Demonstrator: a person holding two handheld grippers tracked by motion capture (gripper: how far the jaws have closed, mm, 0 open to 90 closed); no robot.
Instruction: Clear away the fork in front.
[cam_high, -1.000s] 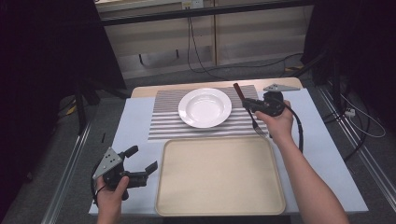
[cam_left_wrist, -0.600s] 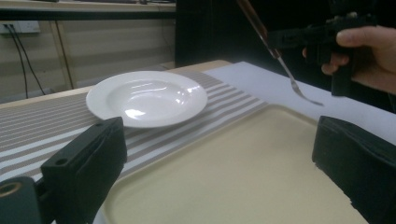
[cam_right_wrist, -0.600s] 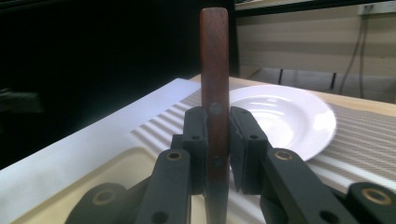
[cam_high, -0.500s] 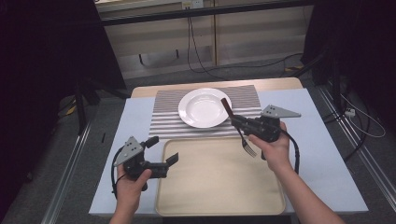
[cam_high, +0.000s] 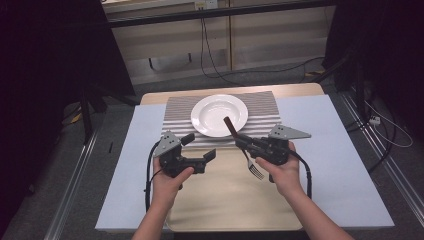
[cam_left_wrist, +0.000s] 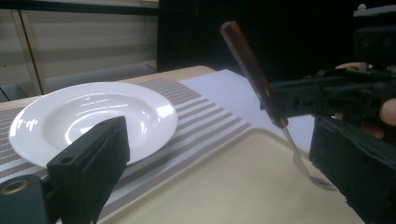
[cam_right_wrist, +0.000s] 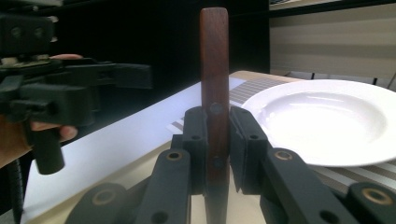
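A: Fork, wooden-handled, metal tines (cam_high: 248, 156) — clamped in the right gripper (cam_high: 246, 144), jaws closed on the brown handle about mid-length. Handle end sticks up and away toward the white round ceramic plate (cam_high: 219, 114), tines hang down over the beige plastic tray (cam_high: 220, 210). In the left gripper view the tines (cam_left_wrist: 316, 177) look at or just off the tray surface; can't tell if touching.

B: Step?

A: Carry or handover, I'd judge. Fork is airborne above the tray's far edge, between the two grippers. Left gripper (cam_high: 207, 156) holds nothing, jaws spread, pointing at the fork from just beside it.

B: Next move?

A: Either set the fork flat on the tray or pass it across. For a pass, the left jaws need to close on the free upper handle (cam_left_wrist: 243, 51), above the right's grip, before the right lets go. For a set-down, lower and tilt until it lies flat, then release.

B: Surroundings?

A: Plate sits on a grey-and-white striped placemat (cam_high: 175, 111), just beyond the tray; all on a pale blue table cover (cam_high: 340, 150). Plate is empty.
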